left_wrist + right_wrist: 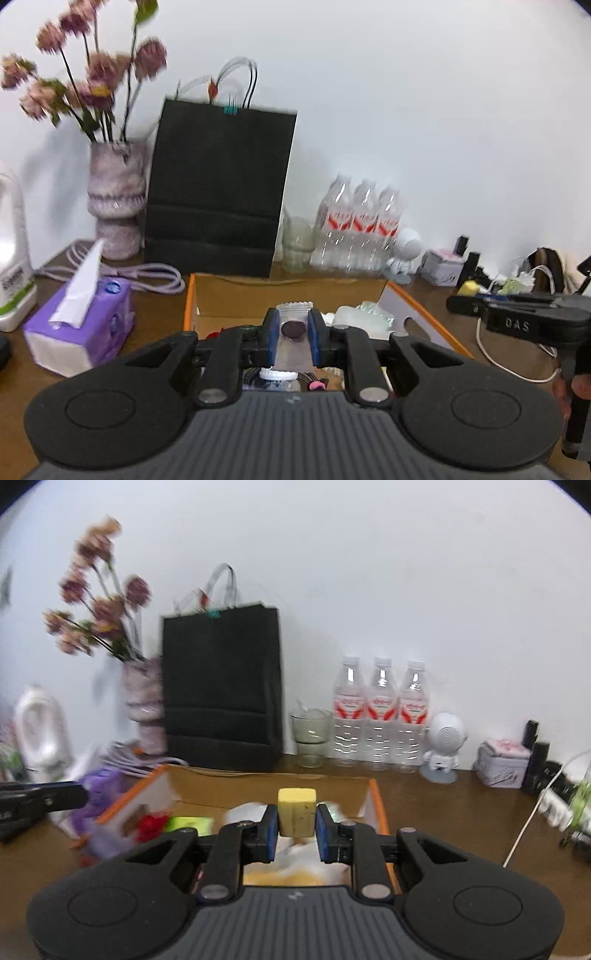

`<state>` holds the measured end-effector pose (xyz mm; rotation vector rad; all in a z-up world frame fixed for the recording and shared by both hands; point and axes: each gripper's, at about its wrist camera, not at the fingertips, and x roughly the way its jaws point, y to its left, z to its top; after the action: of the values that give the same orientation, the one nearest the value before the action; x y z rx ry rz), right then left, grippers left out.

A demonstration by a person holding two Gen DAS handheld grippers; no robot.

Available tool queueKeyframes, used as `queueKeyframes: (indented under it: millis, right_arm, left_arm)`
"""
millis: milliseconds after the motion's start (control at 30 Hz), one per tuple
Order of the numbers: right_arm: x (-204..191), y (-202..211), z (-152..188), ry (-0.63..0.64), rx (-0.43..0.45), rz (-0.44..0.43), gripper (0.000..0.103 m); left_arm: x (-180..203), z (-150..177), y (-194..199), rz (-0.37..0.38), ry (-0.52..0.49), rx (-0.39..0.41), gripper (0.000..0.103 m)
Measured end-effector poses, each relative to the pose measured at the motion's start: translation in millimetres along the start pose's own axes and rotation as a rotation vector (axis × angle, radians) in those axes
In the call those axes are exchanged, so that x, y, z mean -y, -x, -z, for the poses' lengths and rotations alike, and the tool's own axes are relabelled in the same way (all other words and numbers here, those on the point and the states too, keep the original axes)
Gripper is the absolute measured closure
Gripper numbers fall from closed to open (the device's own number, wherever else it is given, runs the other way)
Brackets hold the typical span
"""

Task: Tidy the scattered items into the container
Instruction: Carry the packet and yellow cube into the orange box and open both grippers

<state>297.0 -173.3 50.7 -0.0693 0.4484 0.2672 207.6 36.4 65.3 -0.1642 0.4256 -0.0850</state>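
Hovering over the box [284, 295] at the bench's back edge, the left hand-held gripper [292, 334] is pinching a clear packet [293, 328] by its sides while the right hand-held gripper [297, 825] is clamping a yellow block [297, 812], both seemingly poised for dropping in.

Plain white wall [369, 572] behind a brown wooden desk [443, 812]. Along the back sit a black bag [221, 686], a vase [116, 199] of pinkish flowers, probably fake, three water bottles [380, 709] and a tissue pack [81, 328]. Light's soft and even.
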Motion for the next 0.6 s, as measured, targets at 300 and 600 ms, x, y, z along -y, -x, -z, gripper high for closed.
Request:
queueKeyframes:
  millis: [300,600]
  right_arm:
    - [8,-73,5,-0.058,-0.174,0.028,0.083]
    - [6,-80,11,-0.049,-0.212,0.034,0.008]
  left_arm:
    - [2,2,-71,-0.092,-0.009,-0.132,0.086]
    - [-1,-2,-86,-0.127,-0.007,-0.178,0.001]
